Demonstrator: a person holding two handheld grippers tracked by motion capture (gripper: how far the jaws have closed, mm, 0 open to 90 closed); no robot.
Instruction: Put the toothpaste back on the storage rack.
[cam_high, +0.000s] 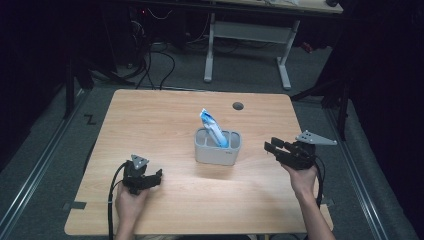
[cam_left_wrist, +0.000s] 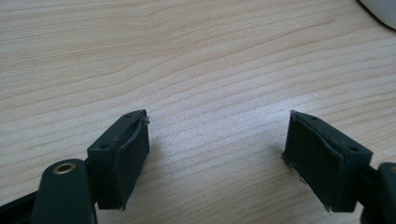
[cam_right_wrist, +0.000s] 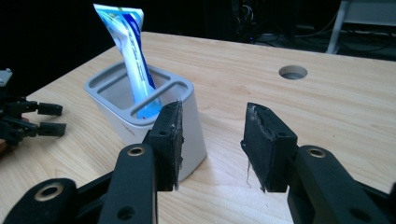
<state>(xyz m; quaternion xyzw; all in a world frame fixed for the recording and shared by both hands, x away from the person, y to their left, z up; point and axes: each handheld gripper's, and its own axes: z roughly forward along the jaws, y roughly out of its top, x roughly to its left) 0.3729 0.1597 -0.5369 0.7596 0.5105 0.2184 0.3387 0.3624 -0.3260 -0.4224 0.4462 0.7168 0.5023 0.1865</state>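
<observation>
Near the front left corner of the tabletop (cam_high: 150, 115), the left gripper (cam_high: 145, 181) is held low over the wood by the person's left hand (cam_high: 131, 202), its jaws pointed toward the right and spread wide with nothing but bare grain seen between them in the left gripper view. Toward the middle of the tabletop, slightly nearer the right edge, a grey holder (cam_high: 218, 146) stands upright, and a blue-and-white toothpaste tube (cam_high: 212, 128) is already lodged in one of its compartments, leaning toward the back left with its crimped end uppermost. The placing of the tube therefore appears to be done, and little seems left beyond drawing the hands clear; whether the cap end rests on the holder's floor cannot be told, since it is hidden by the wall. Near the right edge, the right gripper (cam_high: 274, 149) is carried above the surface by the right hand (cam_high: 302, 181), well apart from the holder and aimed leftward at it. In the right gripper view its jaws are seen roughly half parted and empty, with the holder's near corner lying beyond the left pad (cam_right_wrist: 173, 135). A round cable hole (cam_high: 238, 106) is seen close to the far edge, untouched.
</observation>
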